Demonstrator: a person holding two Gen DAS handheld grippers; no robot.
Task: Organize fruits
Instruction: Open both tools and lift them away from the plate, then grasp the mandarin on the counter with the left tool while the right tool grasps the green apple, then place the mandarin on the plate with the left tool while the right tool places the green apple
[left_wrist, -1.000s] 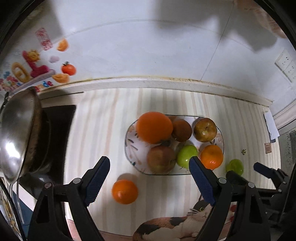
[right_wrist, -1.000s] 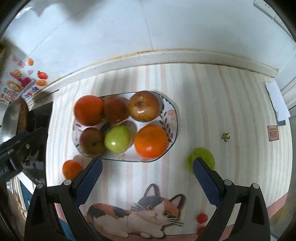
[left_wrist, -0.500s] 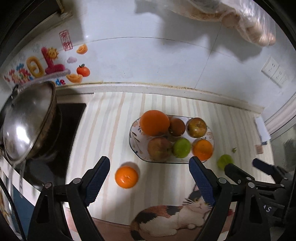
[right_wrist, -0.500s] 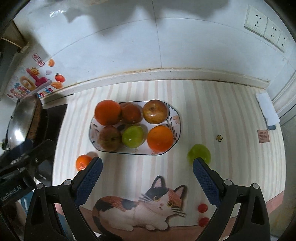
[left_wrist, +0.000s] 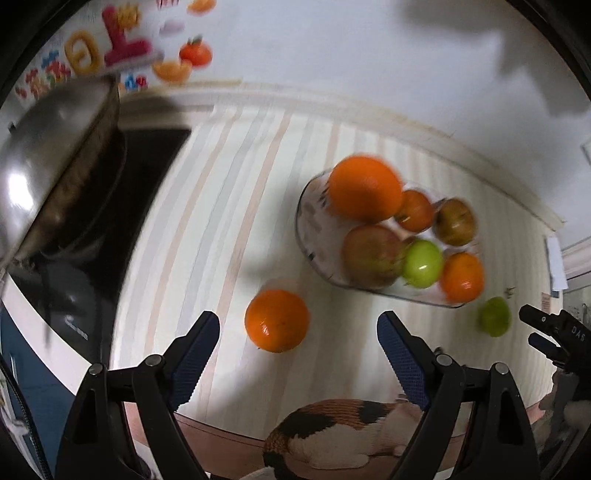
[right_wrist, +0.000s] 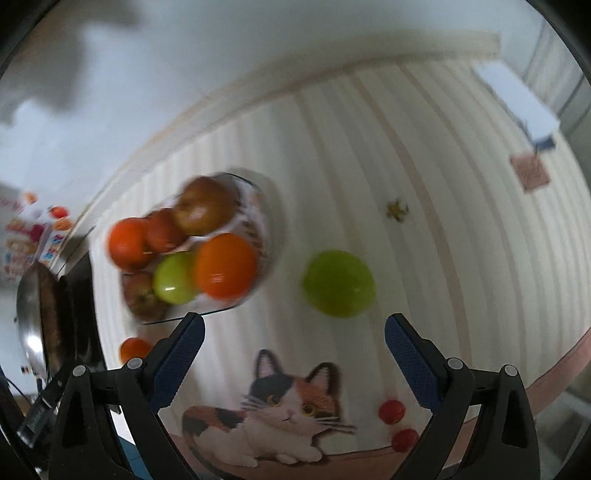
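Left tongs (left_wrist: 298, 357) were spread wide and held nothing, low in the left wrist view, with a loose orange (left_wrist: 277, 319) on the striped counter (left_wrist: 207, 221) just above the gap between their blue pads. Right tongs (right_wrist: 294, 357) were likewise spread and empty, and a loose green apple (right_wrist: 339, 283) lay just above their gap, nearer the right-hand pad.

At centre right of the left view the oval plate (left_wrist: 306, 229) held six fruits crowded to its rim, its lower edge close to the loose orange but apart from it. Bare striped surface ran from the orange leftward to a dark stovetop (left_wrist: 147, 162), where a steel pan (left_wrist: 48, 147) filled the upper left. Behind the plate the counter ended at a pale wall edge.

Only the left view showed the pan large and the right tongs' black tip at far right. Only the right view showed open counter to the right of the green apple, a small yellow speck (right_wrist: 397, 210), a white box (right_wrist: 517, 99) at upper right, and two small red printed balls beside the cat picture (right_wrist: 280, 410) at the counter's near edge. Both views were blurred.
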